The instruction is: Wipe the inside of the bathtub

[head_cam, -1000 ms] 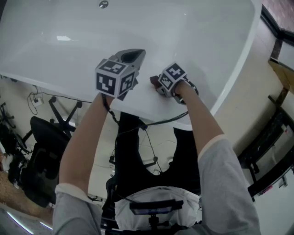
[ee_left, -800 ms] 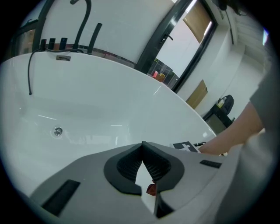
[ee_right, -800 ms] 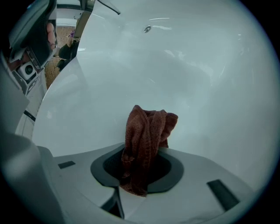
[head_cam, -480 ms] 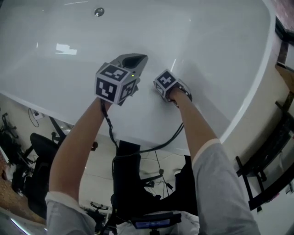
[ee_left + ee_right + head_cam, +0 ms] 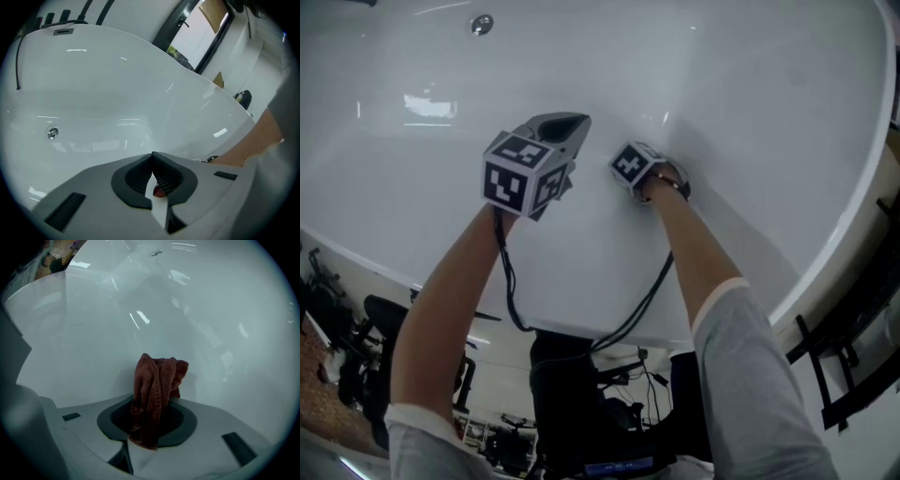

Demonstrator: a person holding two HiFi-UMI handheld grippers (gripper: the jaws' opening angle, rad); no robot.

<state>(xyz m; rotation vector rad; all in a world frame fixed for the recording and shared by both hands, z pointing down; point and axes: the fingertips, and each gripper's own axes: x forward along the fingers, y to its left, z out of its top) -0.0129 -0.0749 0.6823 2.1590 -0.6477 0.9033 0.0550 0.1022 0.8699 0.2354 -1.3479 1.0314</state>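
The white bathtub (image 5: 741, 103) fills the upper head view, its drain (image 5: 480, 23) at the far top left. My right gripper (image 5: 630, 161) is low against the tub's near inner wall, shut on a red-brown cloth (image 5: 157, 380). The cloth sticks up from the jaws close to the white wall. In the head view the marker cube hides it. My left gripper (image 5: 557, 127) hovers just left of the right one, above the tub's inside, shut with nothing held. In the left gripper view its jaw tips (image 5: 152, 161) meet, and the drain (image 5: 52, 133) lies ahead at left.
A black cable (image 5: 511, 291) hangs from the grippers over the near tub rim (image 5: 581, 314). Office chairs (image 5: 337, 375) stand on the floor at lower left. A black frame (image 5: 853, 375) stands beside the tub at right. The right forearm (image 5: 248, 150) crosses the left gripper view.
Both grippers have moved forward over the near rim, deeper into the tub. The right gripper has carried the cloth from the rim down onto the inner wall.
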